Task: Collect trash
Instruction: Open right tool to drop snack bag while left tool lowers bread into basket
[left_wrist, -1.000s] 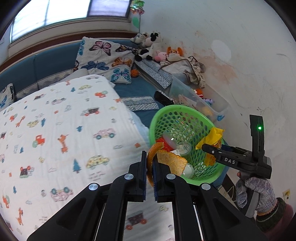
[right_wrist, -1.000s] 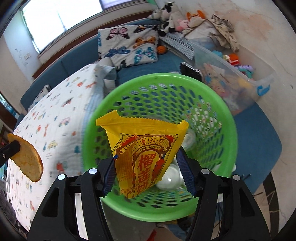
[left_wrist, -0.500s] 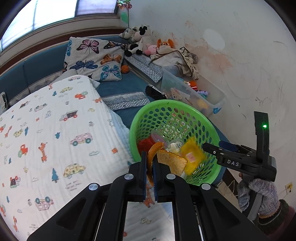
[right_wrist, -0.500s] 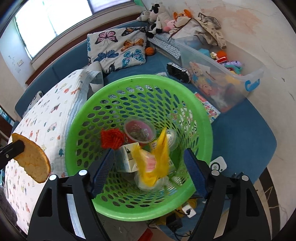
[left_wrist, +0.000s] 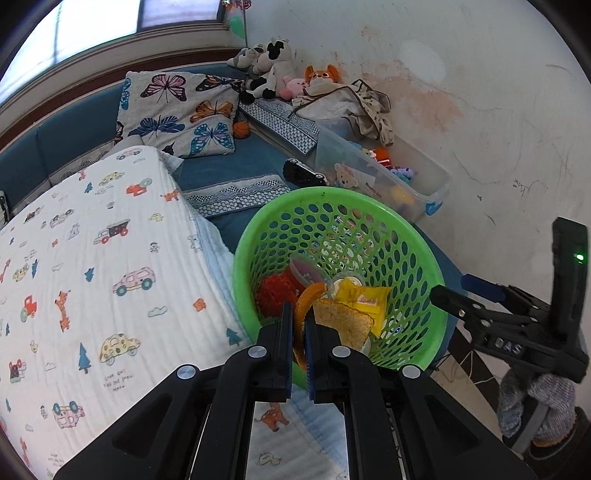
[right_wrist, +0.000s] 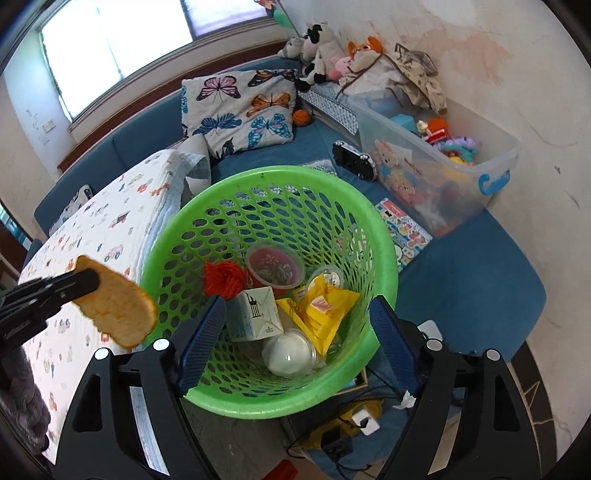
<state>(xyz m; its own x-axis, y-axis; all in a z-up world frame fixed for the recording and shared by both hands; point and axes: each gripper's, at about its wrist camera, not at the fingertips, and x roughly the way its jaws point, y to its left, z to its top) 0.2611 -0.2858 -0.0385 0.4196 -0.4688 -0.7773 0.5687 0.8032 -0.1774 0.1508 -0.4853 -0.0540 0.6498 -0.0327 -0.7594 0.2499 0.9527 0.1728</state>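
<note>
A green mesh basket (left_wrist: 424, 258) (right_wrist: 384, 236) stands beside the bed and holds a yellow snack wrapper (right_wrist: 325, 306) (left_wrist: 364, 301), a small carton (right_wrist: 255, 314), a cup (right_wrist: 275, 264), red yarn (right_wrist: 223, 278) and a white lid (right_wrist: 291, 352). My left gripper (left_wrist: 299, 334) is shut on a slice of bread (left_wrist: 341, 323) (right_wrist: 118, 312), held at the basket's near rim. My right gripper (right_wrist: 297, 332) is open and empty above the basket; it also shows in the left wrist view (left_wrist: 454, 295) at the basket's right.
A bed with a car-print quilt (left_wrist: 92, 258) lies left of the basket. A clear toy bin (right_wrist: 443, 166), a black handheld device (right_wrist: 354, 160), a butterfly pillow (right_wrist: 240, 107) and plush toys (left_wrist: 273, 70) sit on the blue bench. Cables and a plug (right_wrist: 364, 419) lie on the floor.
My right gripper opened and the yellow wrapper dropped into the basket. My left gripper moved with the bread toward the basket's rim.
</note>
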